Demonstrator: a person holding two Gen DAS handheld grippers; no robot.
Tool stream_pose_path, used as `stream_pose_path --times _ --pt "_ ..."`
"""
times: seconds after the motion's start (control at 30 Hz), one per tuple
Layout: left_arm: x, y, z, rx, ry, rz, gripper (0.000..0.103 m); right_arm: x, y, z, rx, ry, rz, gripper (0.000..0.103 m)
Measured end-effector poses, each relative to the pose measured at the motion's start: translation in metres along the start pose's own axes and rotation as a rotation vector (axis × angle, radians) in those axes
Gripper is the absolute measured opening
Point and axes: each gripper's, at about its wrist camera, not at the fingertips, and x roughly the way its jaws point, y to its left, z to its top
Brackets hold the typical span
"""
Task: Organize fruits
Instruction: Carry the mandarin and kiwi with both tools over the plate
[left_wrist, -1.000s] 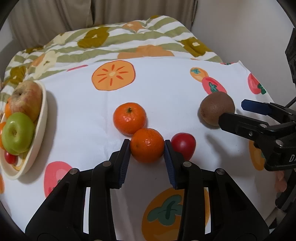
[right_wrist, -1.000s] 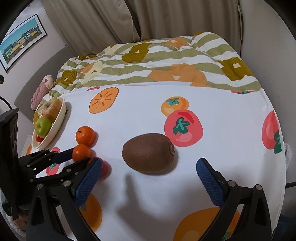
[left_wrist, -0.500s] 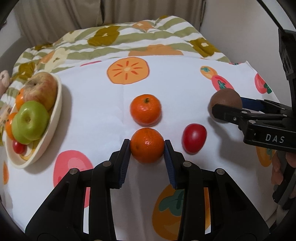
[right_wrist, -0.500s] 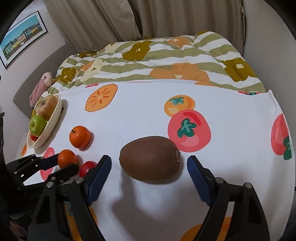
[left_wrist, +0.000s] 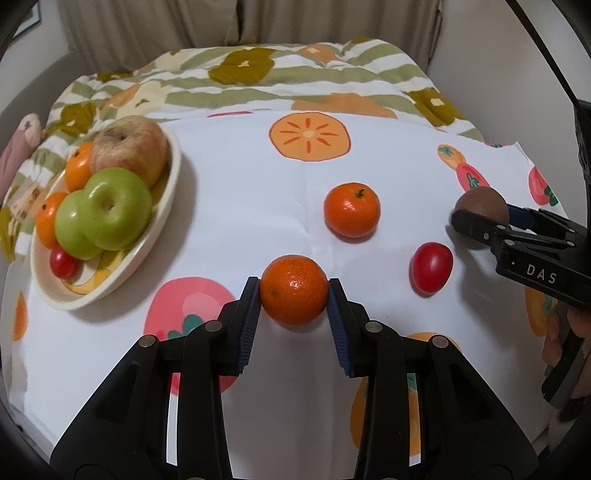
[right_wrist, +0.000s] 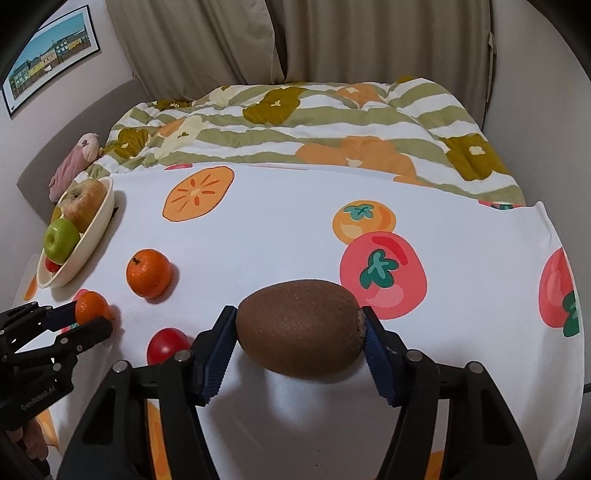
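Observation:
My left gripper (left_wrist: 294, 295) is shut on a mandarin (left_wrist: 293, 290) and holds it just above the white fruit-print cloth (left_wrist: 240, 206). My right gripper (right_wrist: 300, 328) is shut on a brown kiwi (right_wrist: 301, 332), its pads touching both ends. A second mandarin (left_wrist: 352, 214) and a small red tomato (left_wrist: 431, 267) lie loose on the cloth between the grippers. A cream bowl (left_wrist: 162, 218) at the left holds a reddish apple (left_wrist: 129, 147), a green apple (left_wrist: 105, 212), mandarins and a small tomato. In the right wrist view the left gripper (right_wrist: 79, 317) shows at the lower left with its mandarin (right_wrist: 90, 312).
A striped flowered quilt (right_wrist: 314, 125) lies bunched behind the cloth. A pink soft toy (right_wrist: 74, 162) lies beyond the bowl (right_wrist: 99, 218). Curtains and walls close in the back; the cloth drops off at the right edge (right_wrist: 554, 240).
The left gripper has carried its mandarin left, away from the other mandarin and the tomato, closer to the bowl. The right gripper moved forward and closed on the kiwi.

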Motion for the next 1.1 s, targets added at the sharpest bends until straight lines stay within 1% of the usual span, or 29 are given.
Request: stream_pose_path --times 0.3,0.5,0.7,0.87,1.1 --pt "-0.031 0.024 0.005 -0.051 -0.054 0.017 0.04 -0.022 0.02 0.013 -0.027 -0.027 0.037 0.061" --pt "-0.058 0.052 0.008 -0.096 -0.099 0.042 0.04 -0.039 0.049 0.029 -0.064 -0.05 0.077 0.061" --pt "-0.08 0.086 0.014 -0.118 -0.135 0.073 0.04 -0.052 0.09 0.047 -0.11 -0.072 0.119 0.061" --pt "-0.093 0.122 0.022 -0.123 -0.159 0.096 0.04 -0.055 0.13 0.059 -0.128 -0.082 0.156 0.061" --pt "-0.095 0.176 0.036 -0.11 -0.163 0.096 0.04 -0.047 0.186 0.073 -0.14 -0.086 0.188 0.061"
